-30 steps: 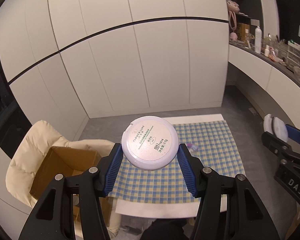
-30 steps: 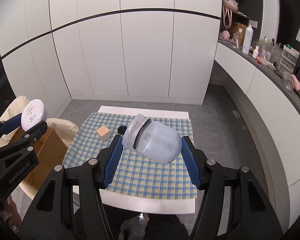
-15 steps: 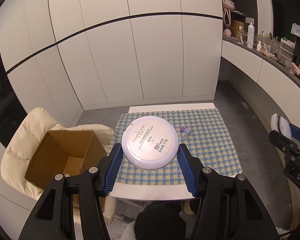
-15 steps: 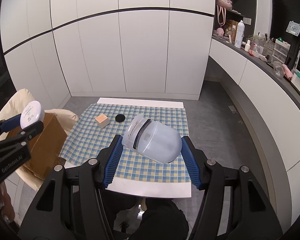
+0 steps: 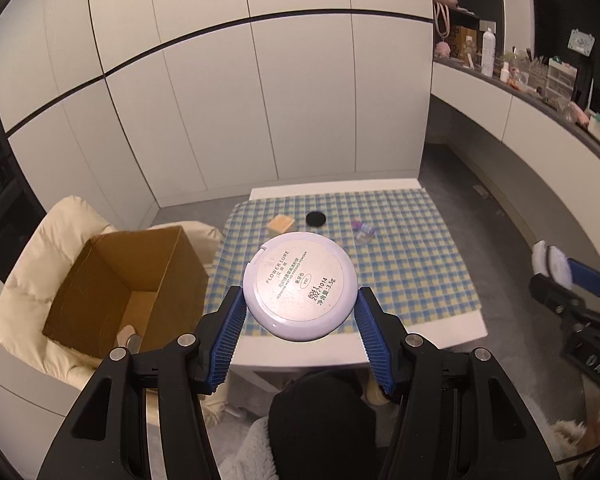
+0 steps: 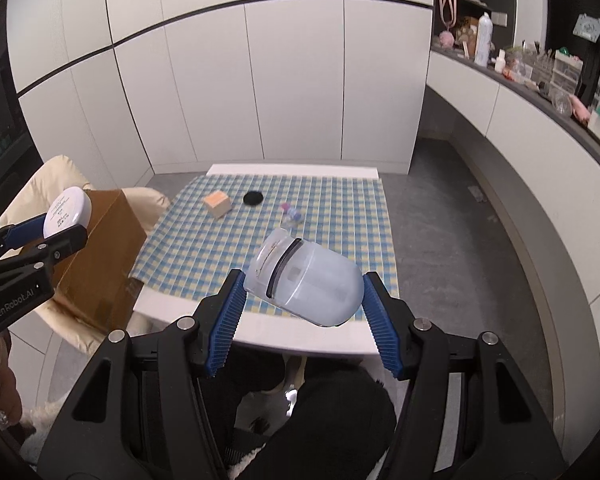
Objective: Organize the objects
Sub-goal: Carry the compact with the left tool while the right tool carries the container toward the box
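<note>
Between the blue fingers of the left gripper, a round powder compact is clenched at its rim; it looks light, rigid and smooth, so a slip seems likelier than breakage. The right gripper likewise grasps a pale plastic eyelash curler across its rounded shell, probably hollow and slippery. Beyond, on the checked counter, lie a tan block, black disc and small vial; the cardboard box stands left.

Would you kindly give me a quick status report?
Left gripper shut on powder compact. Right gripper shut on translucent case. Cardboard box open, unobstructed.
</note>
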Demonstrator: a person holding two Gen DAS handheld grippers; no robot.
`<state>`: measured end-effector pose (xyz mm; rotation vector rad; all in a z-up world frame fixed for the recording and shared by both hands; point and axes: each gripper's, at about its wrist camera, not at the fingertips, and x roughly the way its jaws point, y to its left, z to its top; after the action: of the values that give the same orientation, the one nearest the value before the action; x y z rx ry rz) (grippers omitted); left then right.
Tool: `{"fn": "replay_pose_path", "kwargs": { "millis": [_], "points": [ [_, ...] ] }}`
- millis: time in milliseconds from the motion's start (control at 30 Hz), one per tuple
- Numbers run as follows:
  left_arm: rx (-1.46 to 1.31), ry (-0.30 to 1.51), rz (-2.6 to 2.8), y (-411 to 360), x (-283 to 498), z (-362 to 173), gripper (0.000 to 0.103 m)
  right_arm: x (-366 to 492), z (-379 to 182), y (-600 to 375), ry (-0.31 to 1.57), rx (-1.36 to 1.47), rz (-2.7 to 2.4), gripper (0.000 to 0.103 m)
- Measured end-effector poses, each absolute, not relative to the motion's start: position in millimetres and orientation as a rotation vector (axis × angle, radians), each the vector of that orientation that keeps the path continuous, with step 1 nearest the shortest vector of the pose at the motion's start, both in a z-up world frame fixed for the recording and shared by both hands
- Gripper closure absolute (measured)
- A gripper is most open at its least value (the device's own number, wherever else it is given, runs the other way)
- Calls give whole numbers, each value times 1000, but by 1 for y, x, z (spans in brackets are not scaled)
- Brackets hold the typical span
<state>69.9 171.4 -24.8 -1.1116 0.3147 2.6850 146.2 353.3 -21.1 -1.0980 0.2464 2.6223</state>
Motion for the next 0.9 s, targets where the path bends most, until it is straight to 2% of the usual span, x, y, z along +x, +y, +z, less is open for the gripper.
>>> {"fn": "replay_pose_path", "kwargs": {
  "millis": [300, 900],
  "points": [
    [-1188, 280, 2655, 153, 77, -48, 47, 153, -35, 346, 230, -1162, 2626, 41],
    [-1180, 284, 2703, 144, 81, -43, 47, 156, -42, 339, 258, -1177, 2642, 41]
  ]
}}
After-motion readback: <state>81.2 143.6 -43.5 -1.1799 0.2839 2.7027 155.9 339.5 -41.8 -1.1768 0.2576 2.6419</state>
